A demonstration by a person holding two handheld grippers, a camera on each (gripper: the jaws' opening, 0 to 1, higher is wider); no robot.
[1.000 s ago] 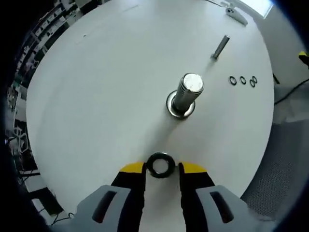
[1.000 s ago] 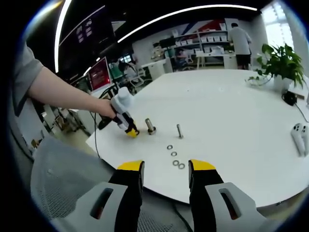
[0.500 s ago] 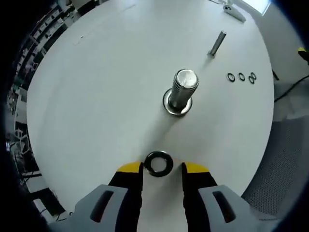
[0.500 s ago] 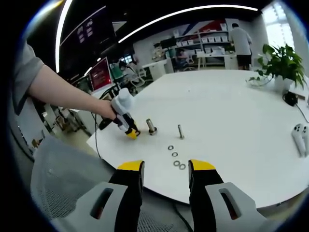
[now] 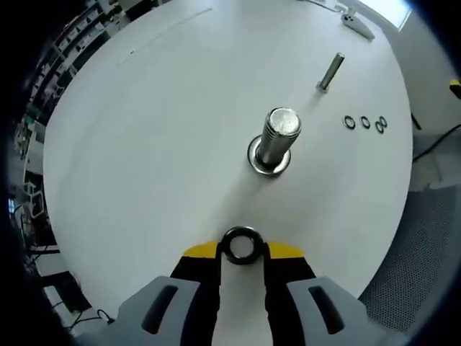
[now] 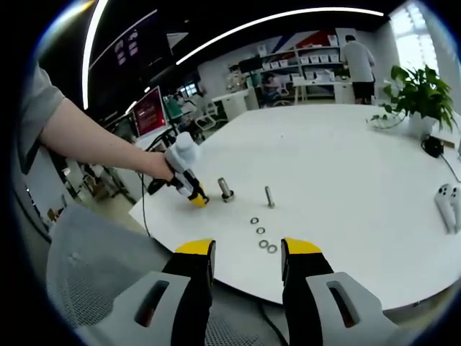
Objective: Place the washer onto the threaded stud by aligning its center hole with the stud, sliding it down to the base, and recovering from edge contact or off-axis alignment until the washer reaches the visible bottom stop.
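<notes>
Washer (image 5: 241, 245) lies flat on the table (image 5: 144, 144), hole up, now pinched between the left gripper's (image 5: 241, 254) yellow tips, which stood wider half a second ago; the stud (image 5: 277, 137) stands upright beyond it. In the right gripper view, the right gripper (image 6: 246, 252) hangs open and empty off the table edge, unchanged, with the left gripper beside the stud.
</notes>
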